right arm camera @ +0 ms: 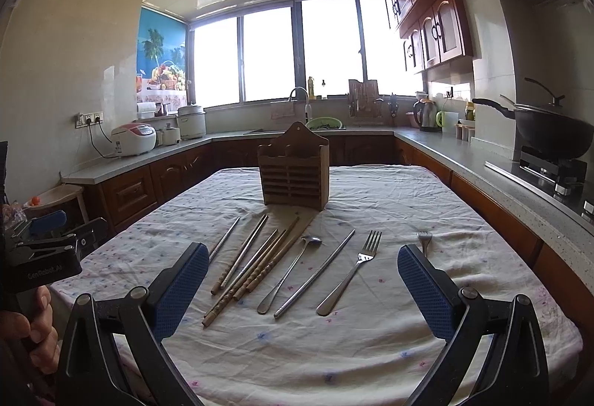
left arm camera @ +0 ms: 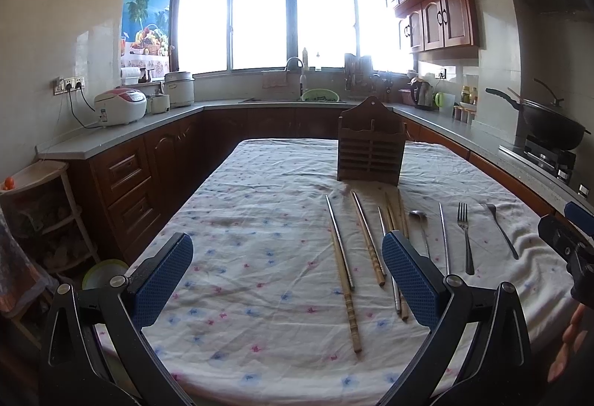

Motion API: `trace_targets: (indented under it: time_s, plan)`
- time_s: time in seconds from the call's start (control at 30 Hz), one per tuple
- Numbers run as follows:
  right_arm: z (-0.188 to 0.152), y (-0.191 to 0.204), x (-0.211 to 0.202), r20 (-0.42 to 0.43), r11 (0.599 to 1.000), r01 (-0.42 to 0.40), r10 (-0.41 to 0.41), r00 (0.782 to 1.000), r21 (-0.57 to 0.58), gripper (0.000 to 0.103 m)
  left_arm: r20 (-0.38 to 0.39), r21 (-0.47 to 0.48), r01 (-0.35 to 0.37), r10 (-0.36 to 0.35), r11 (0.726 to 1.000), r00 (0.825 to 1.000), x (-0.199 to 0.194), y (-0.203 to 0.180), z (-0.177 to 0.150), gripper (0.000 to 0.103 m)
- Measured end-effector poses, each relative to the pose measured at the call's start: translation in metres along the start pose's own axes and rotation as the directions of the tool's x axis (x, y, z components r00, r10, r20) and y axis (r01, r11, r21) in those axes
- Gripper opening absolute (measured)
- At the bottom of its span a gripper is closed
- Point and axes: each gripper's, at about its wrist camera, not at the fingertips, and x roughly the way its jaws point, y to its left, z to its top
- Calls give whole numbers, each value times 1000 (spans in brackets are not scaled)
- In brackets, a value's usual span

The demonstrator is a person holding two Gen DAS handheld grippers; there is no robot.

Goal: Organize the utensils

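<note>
The utensils lie in a loose row on the flowered tablecloth point(right arm camera: 371, 350), just in front of the wooden utensil holder point(right arm camera: 294, 170), which stands upright near the middle of the table. From the right wrist view, a bunch of wooden chopsticks point(right arm camera: 256, 274) lies fanned with a few metal chopsticks point(right arm camera: 245, 252) mixed among them, some touching and overlapping. Beside them rests a long-handled spoon point(right arm camera: 287, 278), then a single metal chopstick point(right arm camera: 315, 280), then a fork point(right arm camera: 351, 274), and farther right a second fork point(right arm camera: 424, 239), partly hidden behind a gripper finger.

The right gripper point(right arm camera: 302, 289) hangs above the near part of the cloth with its blue-padded fingers spread wide, holding nothing and touching nothing; most of the row shows between them. The left gripper point(left arm camera: 287, 280) is likewise wide open and empty, hovering off to the left of the row, with its right finger pad point(left arm camera: 410, 278) covering part of the chopstick bunch from view.

Bare cloth stretches on the left half of the table and along the near edge. A grey countertop point(right arm camera: 482, 161) runs around the table on three sides, with a gap between it and the table's edges; a wok point(right arm camera: 553, 131) sits on the stove at the right and a rice cooker point(right arm camera: 133, 138) at the left.
</note>
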Motion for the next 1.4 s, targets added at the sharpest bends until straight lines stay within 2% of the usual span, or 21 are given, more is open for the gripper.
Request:
trace_targets:
  time_s: [1.2,1.4]
  plan:
    - [5,4,-6,6,1000,-11,12,1000,-5,102,2,1,8,-8,1000,1000,-7,-2,3,103]
    - [7,4,-4,0,1000,-14,14,1000,-1,102,-18,-8,16,-16,1000,1000,-2,1,5,103]
